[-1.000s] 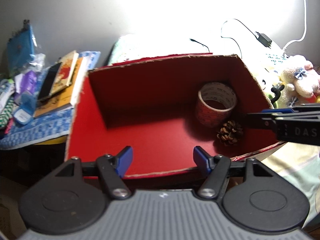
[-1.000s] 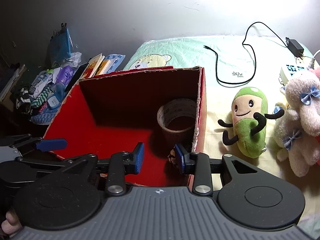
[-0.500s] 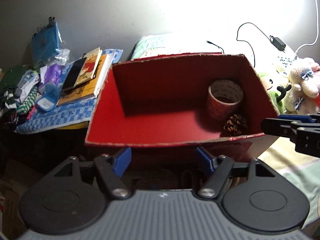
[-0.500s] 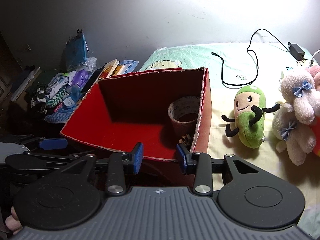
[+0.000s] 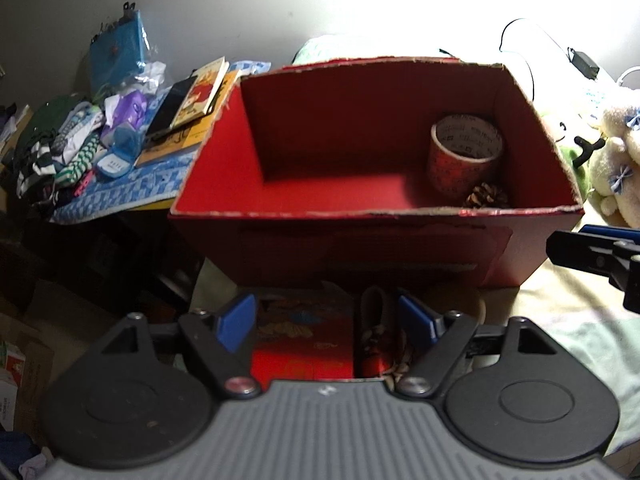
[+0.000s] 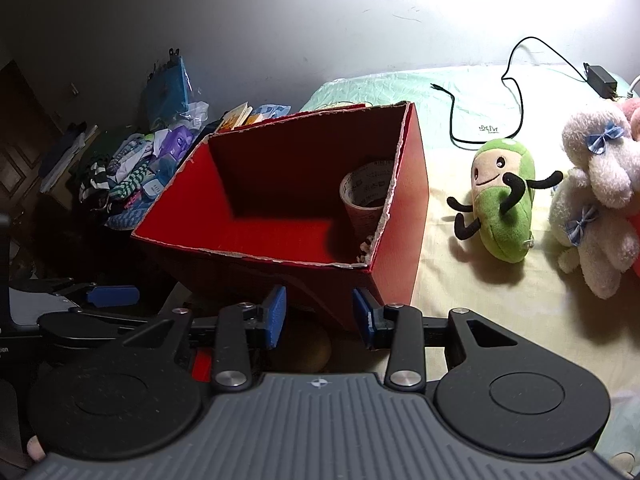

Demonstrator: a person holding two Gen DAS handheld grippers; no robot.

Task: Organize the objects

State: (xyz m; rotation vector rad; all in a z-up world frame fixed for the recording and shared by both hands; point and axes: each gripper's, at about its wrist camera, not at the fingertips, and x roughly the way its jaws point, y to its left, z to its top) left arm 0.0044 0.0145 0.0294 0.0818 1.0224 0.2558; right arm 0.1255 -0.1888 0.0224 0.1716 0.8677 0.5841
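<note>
Pale bedsheet (image 6: pixel 460 280) carries a torn-rimmed red cardboard box (image 5: pixel 360 240) ahead of both empty, parted tongs, left (image 5: pixel 327 320) and right (image 6: pixel 319 314); inside, a patterned tape roll (image 5: pixel 464 152) touches a scaly pinecone (image 5: pixel 486 196).

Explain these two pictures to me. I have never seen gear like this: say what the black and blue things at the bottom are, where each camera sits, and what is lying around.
No robot here: a person holds one pair of tongs in each hand, with a wide-angle camera on each looking along its blue fingers. One picture is from the left tongs, the other from the right tongs. Both stand open and hold nothing. Ahead sits an open red box on a bed. Inside, in its right-hand corner, stand a roll of tape and a pine cone in front of it. To the right of the box lie a green plush toy and white plush toys. To its left lies a pile of books and clothes.
</note>
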